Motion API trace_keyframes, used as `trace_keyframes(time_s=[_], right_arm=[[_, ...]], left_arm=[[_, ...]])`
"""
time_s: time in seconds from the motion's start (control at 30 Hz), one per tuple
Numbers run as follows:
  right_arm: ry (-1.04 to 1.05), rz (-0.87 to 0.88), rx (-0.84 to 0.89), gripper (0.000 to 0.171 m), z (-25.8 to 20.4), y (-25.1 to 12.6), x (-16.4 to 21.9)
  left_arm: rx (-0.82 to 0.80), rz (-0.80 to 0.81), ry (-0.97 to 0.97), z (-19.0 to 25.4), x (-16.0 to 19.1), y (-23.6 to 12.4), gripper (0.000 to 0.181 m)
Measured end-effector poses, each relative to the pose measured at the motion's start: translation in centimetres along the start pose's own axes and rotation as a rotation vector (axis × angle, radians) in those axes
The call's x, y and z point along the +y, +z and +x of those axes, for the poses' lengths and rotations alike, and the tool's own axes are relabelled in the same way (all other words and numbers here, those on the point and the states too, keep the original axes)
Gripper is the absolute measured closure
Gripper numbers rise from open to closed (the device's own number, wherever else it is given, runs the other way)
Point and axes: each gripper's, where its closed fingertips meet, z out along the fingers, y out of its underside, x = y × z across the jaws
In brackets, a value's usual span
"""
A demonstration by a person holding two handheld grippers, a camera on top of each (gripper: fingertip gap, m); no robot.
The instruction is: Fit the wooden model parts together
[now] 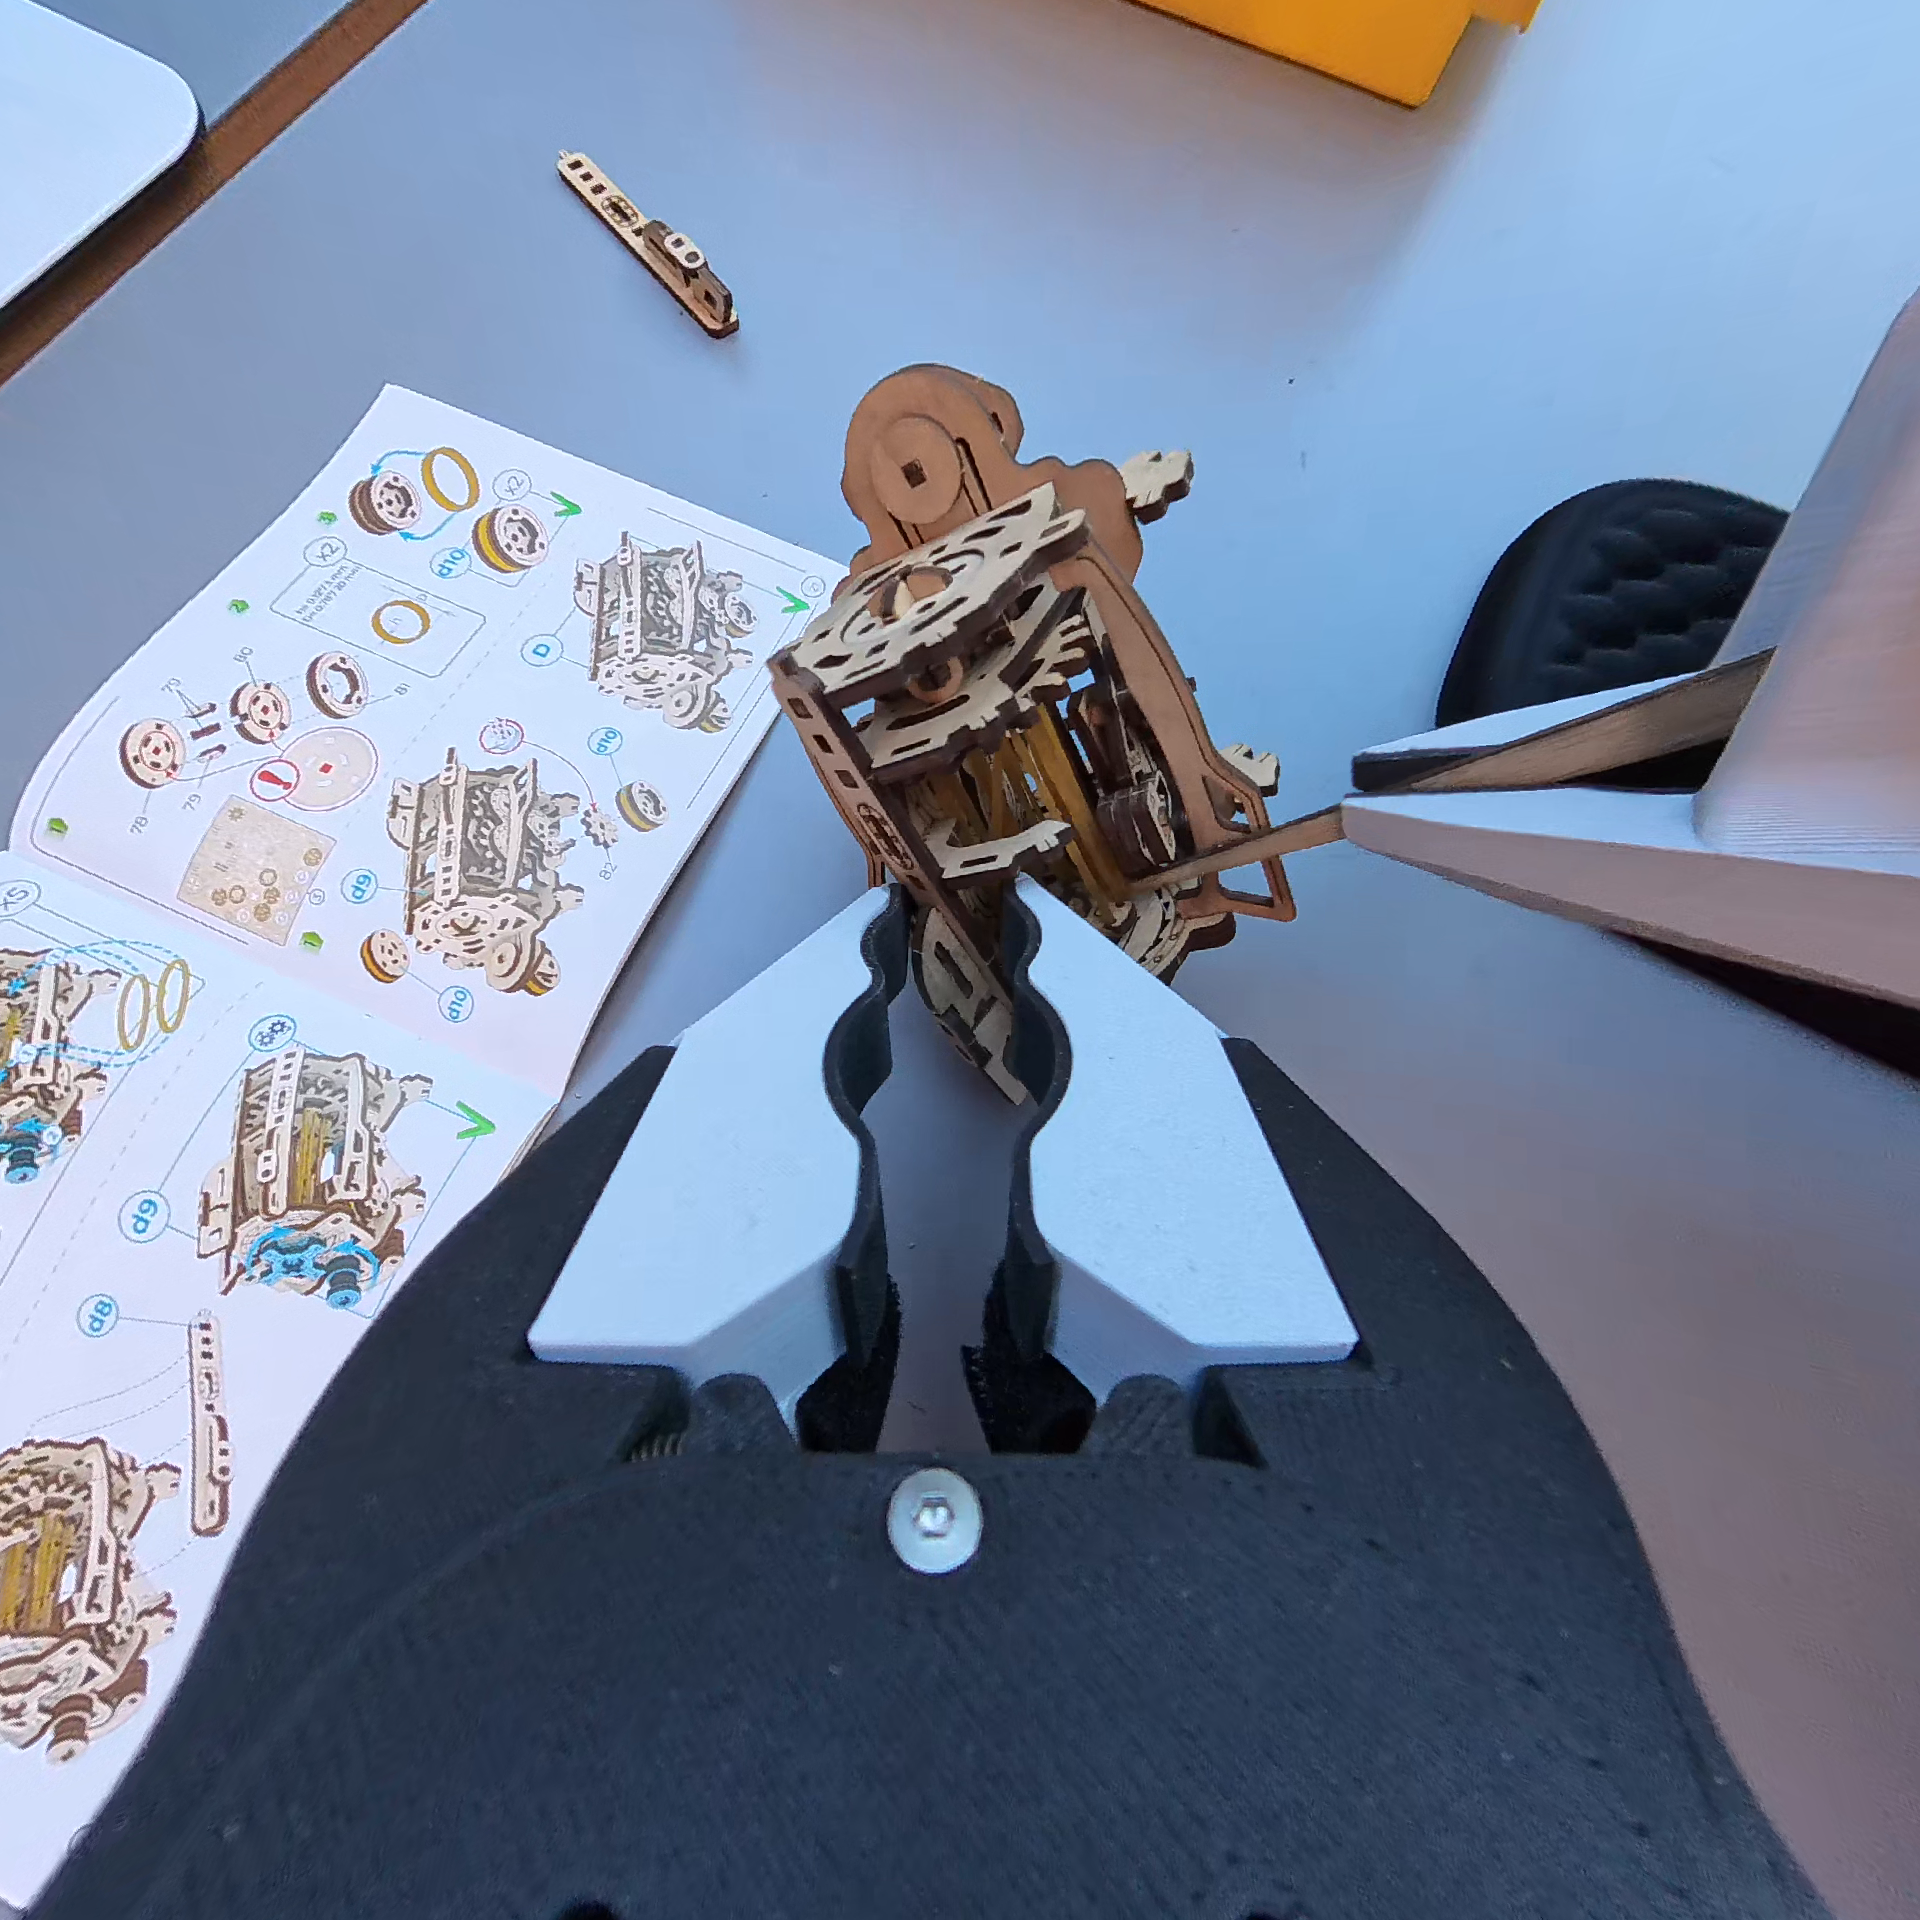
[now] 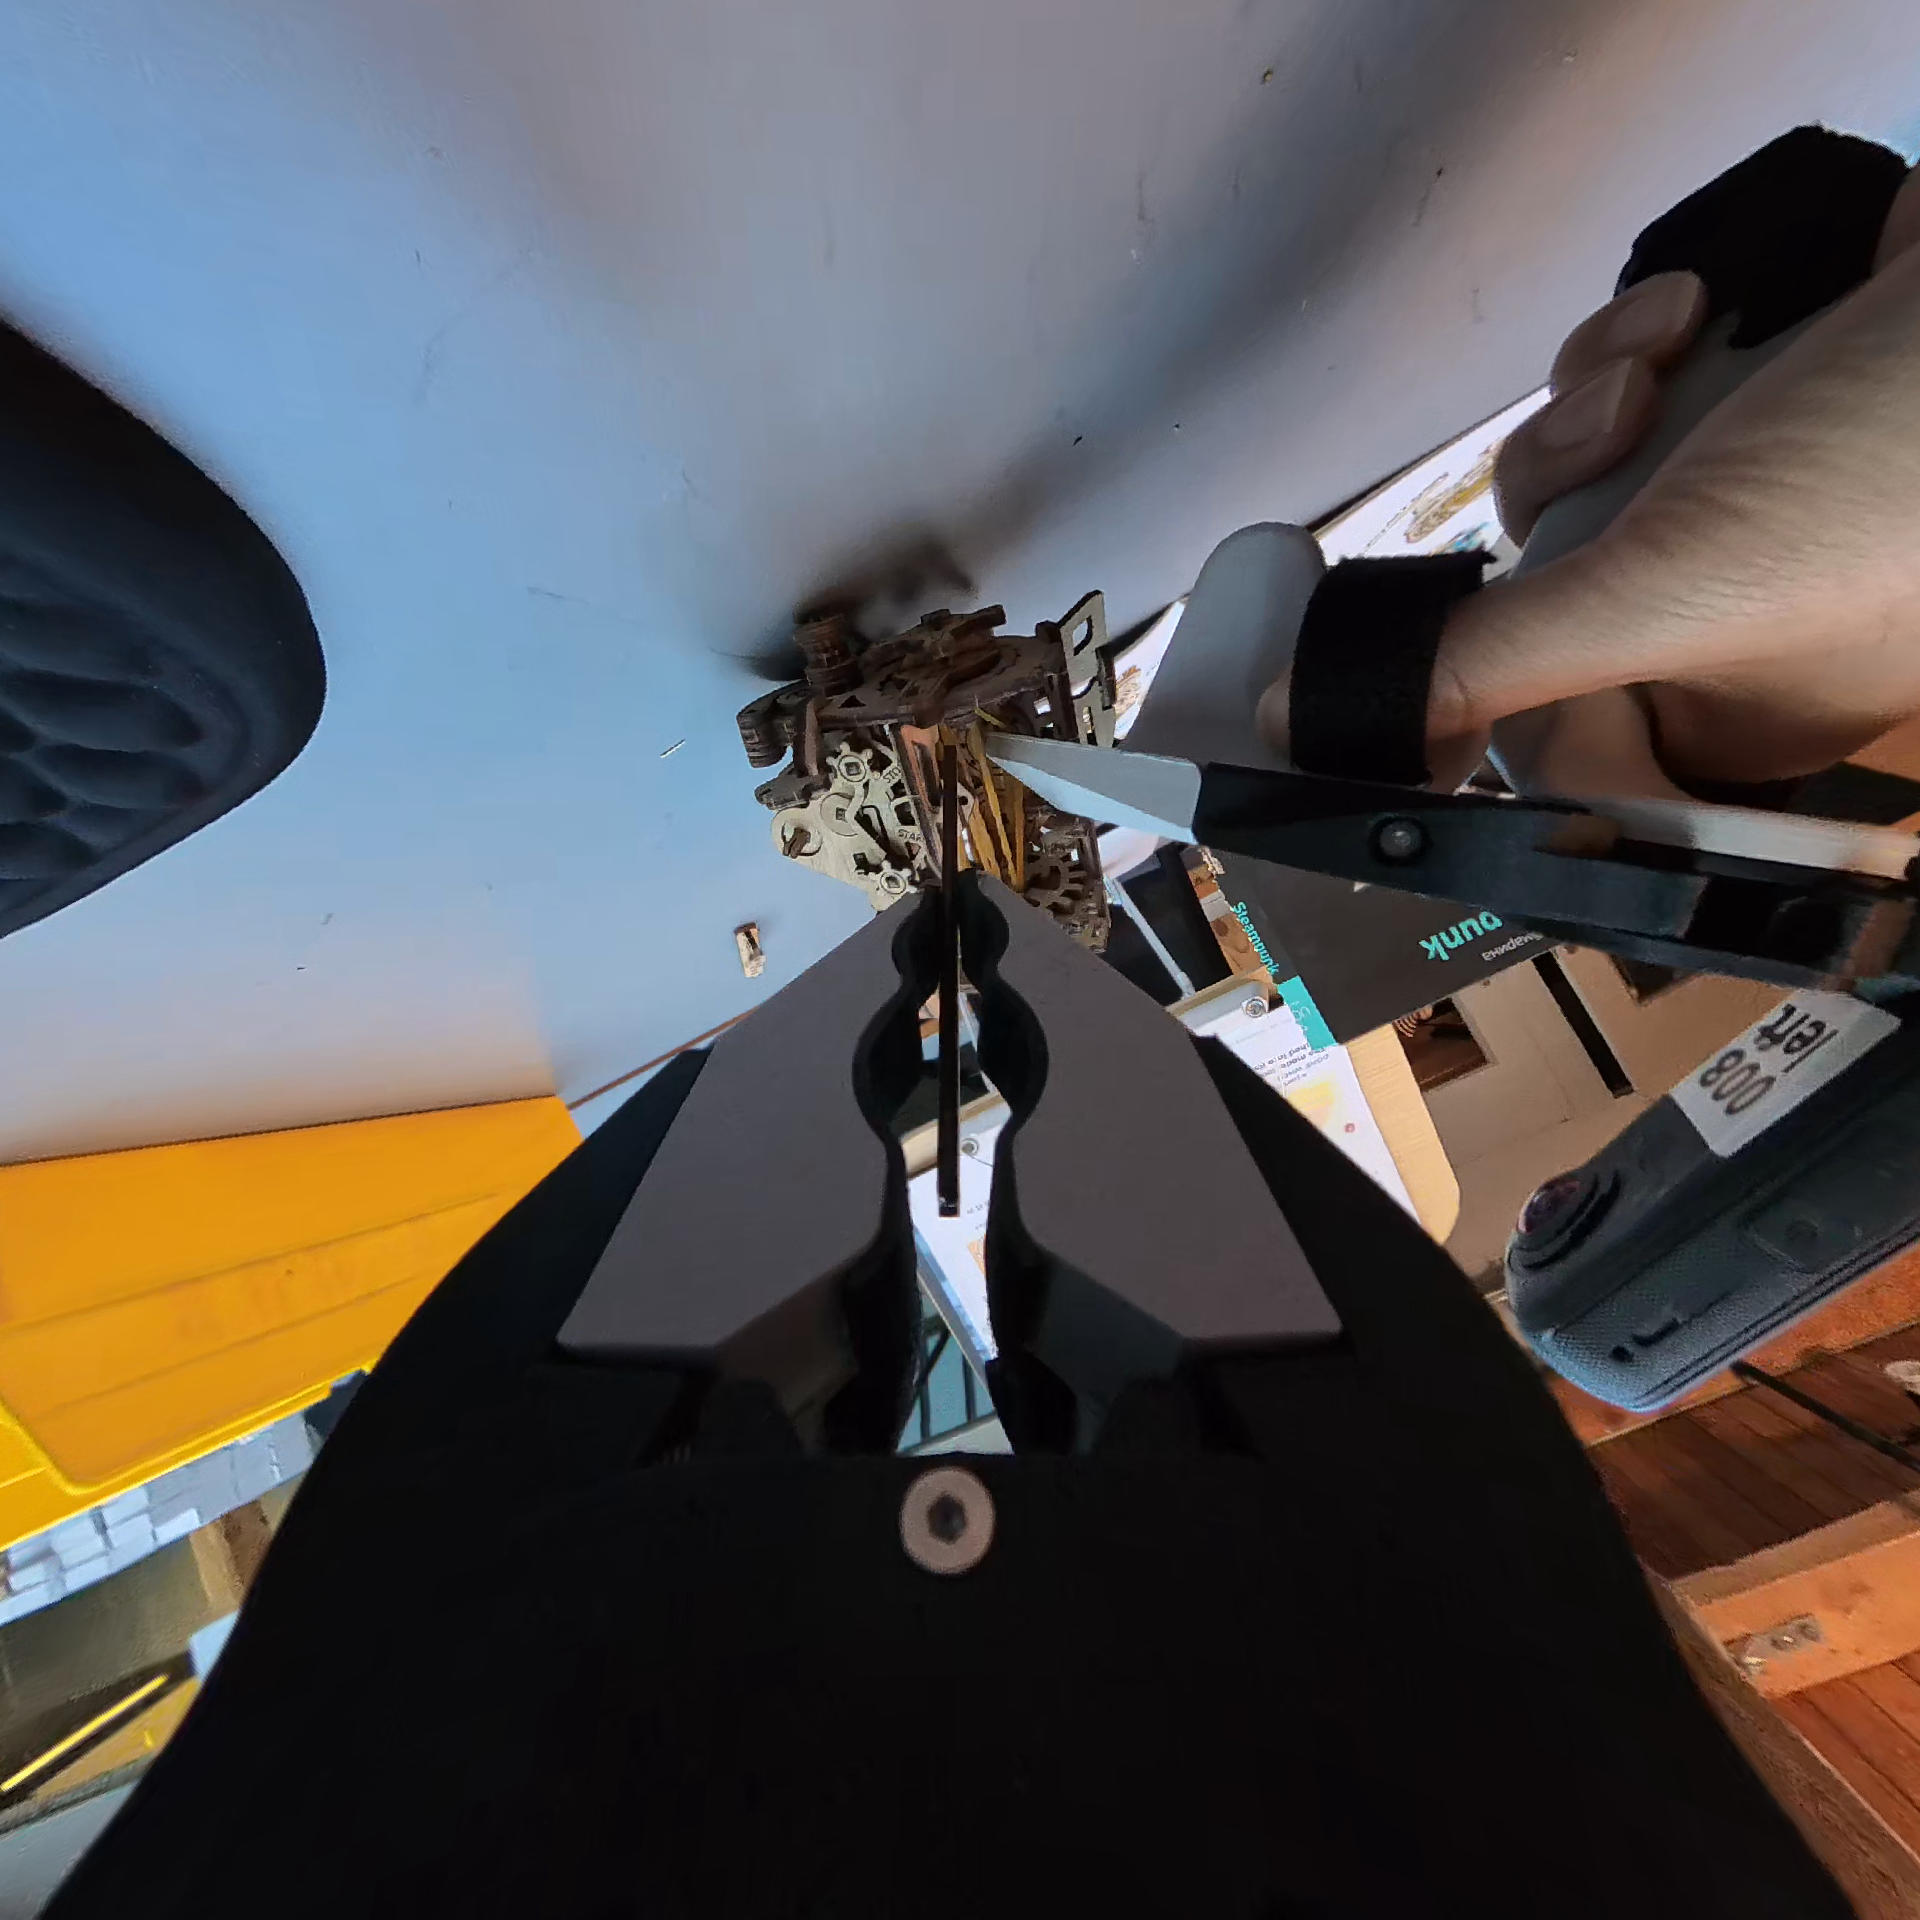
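The left gripper (image 1: 961,914), with white fingers and wavy black pads, has its jaws drawn nearly together on a pale side plate at the lower end of the laser-cut wooden model (image 1: 1023,717), an openwork box of pale and brown plywood with small gears, a round brown disc at its top and yellow rubber bands strung through its middle. The model is held tilted above the grey worktop (image 1: 1039,208), just beside the open white instruction booklet (image 1: 343,831). The right gripper (image 2: 951,904) has its jaws closed to a thin gap on a slim dark wooden strip (image 2: 950,1039) (seen edge-on in its own view), whose far end reaches into the model's (image 2: 914,758) side among the rubber bands. A separate slotted wooden bar (image 1: 649,241) lies flat on the worktop, well apart from the model, and a yellow box (image 1: 1340,42) sits at the far edge.
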Motion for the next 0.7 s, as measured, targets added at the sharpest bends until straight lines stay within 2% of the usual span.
trace_keyframes(time_s=[0.23, 0.7], right_arm=[[0.141, 0.044, -0.016, 0.170, 0.1, -0.6, -0.5], [0.281, -0.014, -0.007, 0.171, 0.5, -0.2, -1.3]], left_arm=[[-0.005, 0.001, 0.002, 0.0, 0.0, 0.1, 0.166], [-0.009, 0.005, 0.001, 0.1, 0.1, 0.0, 0.166]])
